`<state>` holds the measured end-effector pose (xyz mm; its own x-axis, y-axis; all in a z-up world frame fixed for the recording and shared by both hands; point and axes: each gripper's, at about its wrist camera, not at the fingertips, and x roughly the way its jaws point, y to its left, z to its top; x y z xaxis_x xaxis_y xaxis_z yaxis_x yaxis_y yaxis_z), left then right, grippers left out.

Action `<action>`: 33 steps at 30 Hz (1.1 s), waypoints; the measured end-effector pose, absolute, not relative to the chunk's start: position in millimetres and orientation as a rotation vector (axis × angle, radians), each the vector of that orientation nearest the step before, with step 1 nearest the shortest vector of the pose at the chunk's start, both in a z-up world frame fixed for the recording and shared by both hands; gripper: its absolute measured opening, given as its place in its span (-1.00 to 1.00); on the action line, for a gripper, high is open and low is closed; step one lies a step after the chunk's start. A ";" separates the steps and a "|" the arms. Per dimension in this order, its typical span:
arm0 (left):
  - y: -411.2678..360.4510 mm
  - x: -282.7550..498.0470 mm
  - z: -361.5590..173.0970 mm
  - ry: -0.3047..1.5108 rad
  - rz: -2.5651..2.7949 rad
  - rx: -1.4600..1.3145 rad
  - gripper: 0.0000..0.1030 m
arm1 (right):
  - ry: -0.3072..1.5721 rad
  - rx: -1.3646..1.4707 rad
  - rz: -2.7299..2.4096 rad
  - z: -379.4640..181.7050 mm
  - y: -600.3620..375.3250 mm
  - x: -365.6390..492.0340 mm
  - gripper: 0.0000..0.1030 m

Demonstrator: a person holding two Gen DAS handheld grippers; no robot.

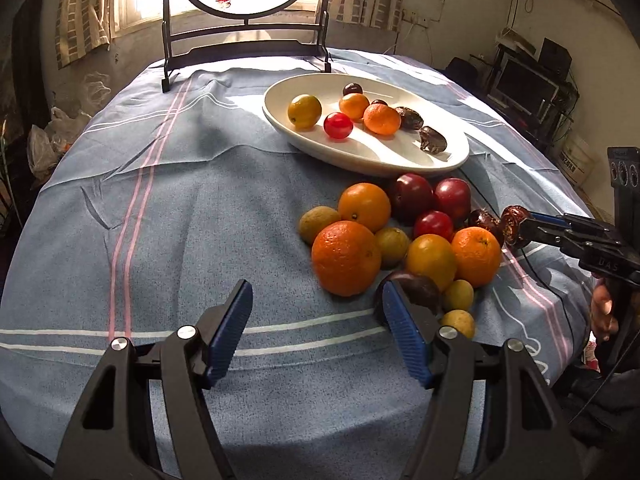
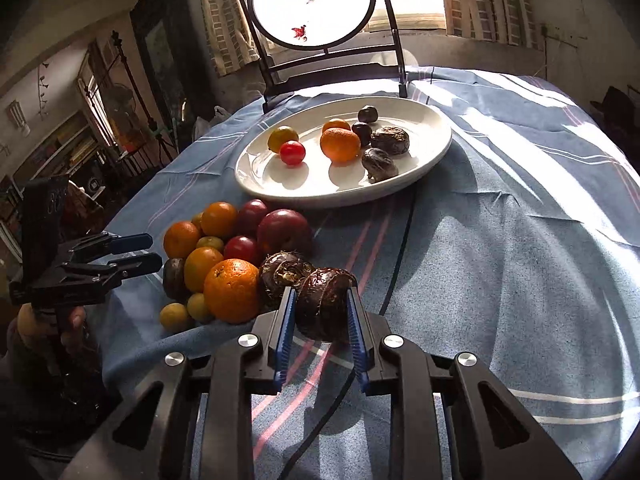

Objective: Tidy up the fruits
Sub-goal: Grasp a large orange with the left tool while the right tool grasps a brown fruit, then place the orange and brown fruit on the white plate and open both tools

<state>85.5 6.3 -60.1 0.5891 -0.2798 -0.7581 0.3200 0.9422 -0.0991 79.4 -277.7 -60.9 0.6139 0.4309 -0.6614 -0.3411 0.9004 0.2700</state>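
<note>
Right gripper (image 2: 321, 308) nearest in the right wrist view, blue-padded fingers (image 2: 285, 328) narrow, clamped on a dark wrinkled fruit (image 2: 326, 304) at the near right edge of the pile. Same fruit (image 1: 516, 226) visible at far right in the left wrist view, pinched at the gripper tip (image 1: 530, 229). A second dark wrinkled fruit (image 2: 282, 274) touching it on the left.

Left gripper (image 1: 316, 304) low over the blue striped cloth (image 1: 160, 220) on the desk, fingers (image 1: 236, 320) wide apart, nothing between them. Right finger tip just beside a dark purple fruit (image 1: 416, 290).

Loose pile of fruit (image 1: 392, 236) on the cloth, near side of the plate: large orange (image 1: 346, 258) nearest, another orange (image 1: 364, 206) behind it, an orange (image 1: 476, 250) to the right, a yellow-orange citrus (image 1: 431, 260) between. Two dark red plums (image 1: 412, 198) at the far side of the pile, a smaller red one (image 1: 433, 225) in the middle. Small yellow-green fruits (image 1: 458, 322) at the near right edge.

Farther off, white oval plate (image 1: 360, 160) holding a yellow citrus (image 1: 305, 111), a red round fruit (image 1: 338, 125), two mandarins (image 1: 382, 119), small dark round fruits (image 1: 352, 89) and two dark wrinkled ones (image 1: 432, 140).

At the far desk edge, a round screen in a dark frame (image 1: 246, 12), window bright behind it.
</note>
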 end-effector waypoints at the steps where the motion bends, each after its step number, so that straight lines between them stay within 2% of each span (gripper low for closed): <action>1: 2.5 88.3 -60.3 0.871 -0.344 0.063 0.27 | 0.787 0.137 0.453 -60.4 -280.9 79.3 -0.51; 9: -8.9 118.1 -69.3 0.916 -0.340 0.010 0.26 | 0.769 0.154 0.460 -60.0 -285.1 78.6 -0.50; 11: -12.9 115.6 -71.1 0.922 -0.376 0.000 -0.01 | 0.768 0.165 0.463 -59.9 -287.0 78.7 -0.50; 12: -13.6 113.1 -71.2 0.921 -0.384 -0.005 -0.20 | 0.766 0.168 0.463 -59.7 -287.4 78.2 -0.50; 13: -14.2 109.8 -70.0 0.914 -0.395 -0.008 -0.27 | 0.765 0.167 0.463 -59.5 -287.3 78.0 -0.50; 24: -5.5 82.0 -27.1 0.787 -0.408 -0.016 -0.27 | 0.705 0.182 0.480 -37.6 -289.9 77.5 -0.50; 33: -38.5 154.9 -6.1 0.786 -0.439 -0.023 -0.26 | 0.697 0.168 0.506 3.8 -269.7 143.1 -0.50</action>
<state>154.9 -38.5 -6.1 0.6212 -0.3909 -0.6792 0.3739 0.9095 -0.1815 143.1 -269.7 3.8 0.6528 0.4981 -0.5707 -0.3883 0.8669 0.3126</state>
